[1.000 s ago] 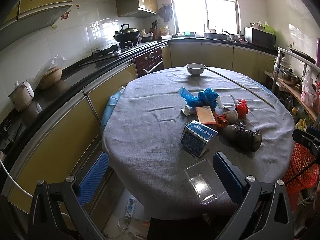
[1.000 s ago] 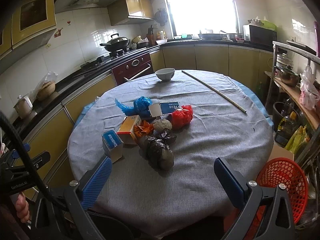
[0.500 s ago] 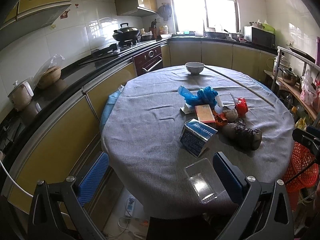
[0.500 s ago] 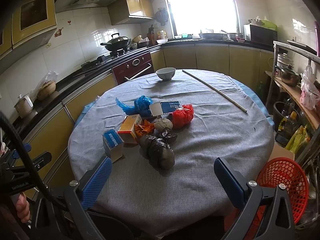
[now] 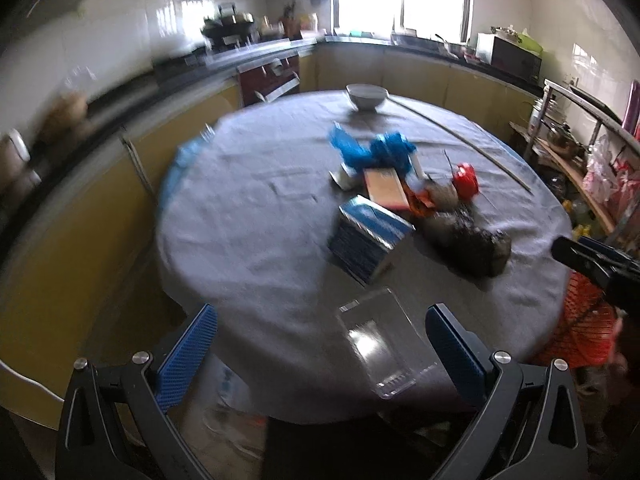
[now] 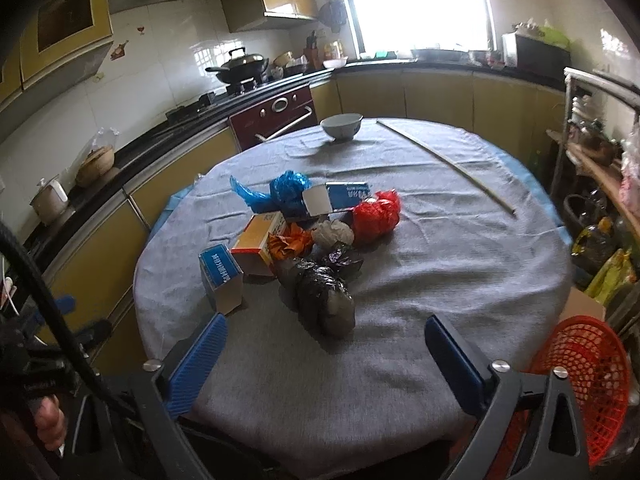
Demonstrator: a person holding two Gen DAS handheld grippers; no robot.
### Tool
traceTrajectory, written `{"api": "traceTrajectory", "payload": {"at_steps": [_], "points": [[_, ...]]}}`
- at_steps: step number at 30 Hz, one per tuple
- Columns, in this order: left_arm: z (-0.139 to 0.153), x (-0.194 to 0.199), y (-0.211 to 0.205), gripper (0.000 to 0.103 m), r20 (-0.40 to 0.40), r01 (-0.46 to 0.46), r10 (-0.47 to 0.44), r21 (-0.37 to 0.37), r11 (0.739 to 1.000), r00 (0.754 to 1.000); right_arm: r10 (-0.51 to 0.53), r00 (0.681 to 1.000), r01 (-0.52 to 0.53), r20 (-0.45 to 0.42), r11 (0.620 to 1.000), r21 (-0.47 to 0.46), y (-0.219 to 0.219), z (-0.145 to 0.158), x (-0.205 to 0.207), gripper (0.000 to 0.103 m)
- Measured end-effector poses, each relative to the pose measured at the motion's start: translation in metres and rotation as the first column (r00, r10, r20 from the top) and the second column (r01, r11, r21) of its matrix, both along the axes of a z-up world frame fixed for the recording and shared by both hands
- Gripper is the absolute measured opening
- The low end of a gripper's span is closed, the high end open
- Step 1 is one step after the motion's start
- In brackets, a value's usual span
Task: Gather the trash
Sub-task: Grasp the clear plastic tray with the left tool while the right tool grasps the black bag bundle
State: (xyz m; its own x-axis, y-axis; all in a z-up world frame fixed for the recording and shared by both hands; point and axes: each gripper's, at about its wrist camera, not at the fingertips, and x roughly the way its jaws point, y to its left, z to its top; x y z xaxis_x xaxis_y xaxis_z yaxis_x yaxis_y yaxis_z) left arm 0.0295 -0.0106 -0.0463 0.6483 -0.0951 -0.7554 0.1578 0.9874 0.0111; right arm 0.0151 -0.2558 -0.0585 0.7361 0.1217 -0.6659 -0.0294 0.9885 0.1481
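Observation:
A pile of trash lies on the round grey-clothed table [image 6: 440,264]: a blue carton [image 6: 221,278] [image 5: 366,240], an orange box [image 6: 258,240], a blue plastic bag [image 6: 288,190], a red bag [image 6: 378,216], a black bag [image 6: 326,300] [image 5: 470,244], crumpled wrappers. A clear plastic tray [image 5: 384,346] lies at the near table edge, between the fingers of my open left gripper [image 5: 320,352]. My open right gripper [image 6: 326,360] hovers at the near edge, short of the black bag. A red mesh basket [image 6: 588,376] stands off the table's right side.
A white bowl [image 6: 341,126] and a long thin stick [image 6: 444,160] lie at the table's far side. Kitchen counters with a stove and wok [image 6: 240,66] run along the left and back. A shelf rack [image 6: 600,152] with clutter stands at the right.
The left gripper has swung right and closer to the table, blurring its view; the clear tray now sits between its fingers. The right gripper has barely moved.

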Motion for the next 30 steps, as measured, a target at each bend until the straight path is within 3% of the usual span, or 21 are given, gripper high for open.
{"api": "traceTrajectory", "payload": {"at_steps": [6, 16, 18, 24, 26, 30], "points": [[-0.021, 0.017, 0.001, 0.103, -0.127, -0.005, -0.007, -0.095, 0.996, 0.992, 0.051, 0.996, -0.046, -0.074, 0.997, 0.069, -0.006, -0.026, 0.044, 0.088], [-0.056, 0.043, -0.007, 0.103, -0.270, -0.016, -0.014, -0.109, 0.994, 0.963, 0.164, 0.969, -0.147, -0.184, 0.984, 0.104, 0.009, -0.065, 0.111, 0.060], [-0.058, 0.045, -0.010, 0.103, -0.286, -0.013, -0.024, -0.125, 0.992, 0.958, 0.179, 0.962, -0.159, -0.206, 0.981, 0.112, 0.013, -0.069, 0.118, 0.048], [-0.070, 0.052, -0.020, 0.103, -0.332, -0.011, -0.028, -0.117, 0.993, 0.943, 0.204, 0.954, -0.176, -0.219, 0.974, 0.141, 0.009, -0.080, 0.123, 0.041], [-0.073, 0.052, -0.023, 0.099, -0.342, -0.006, -0.033, -0.113, 0.994, 0.939, 0.205, 0.957, -0.175, -0.206, 0.973, 0.153, 0.005, -0.079, 0.118, 0.040], [-0.082, 0.055, -0.030, 0.079, -0.370, 0.004, -0.042, -0.104, 0.995, 0.928, 0.195, 0.962, -0.155, -0.193, 0.967, 0.204, -0.013, -0.078, 0.103, 0.040]]}}
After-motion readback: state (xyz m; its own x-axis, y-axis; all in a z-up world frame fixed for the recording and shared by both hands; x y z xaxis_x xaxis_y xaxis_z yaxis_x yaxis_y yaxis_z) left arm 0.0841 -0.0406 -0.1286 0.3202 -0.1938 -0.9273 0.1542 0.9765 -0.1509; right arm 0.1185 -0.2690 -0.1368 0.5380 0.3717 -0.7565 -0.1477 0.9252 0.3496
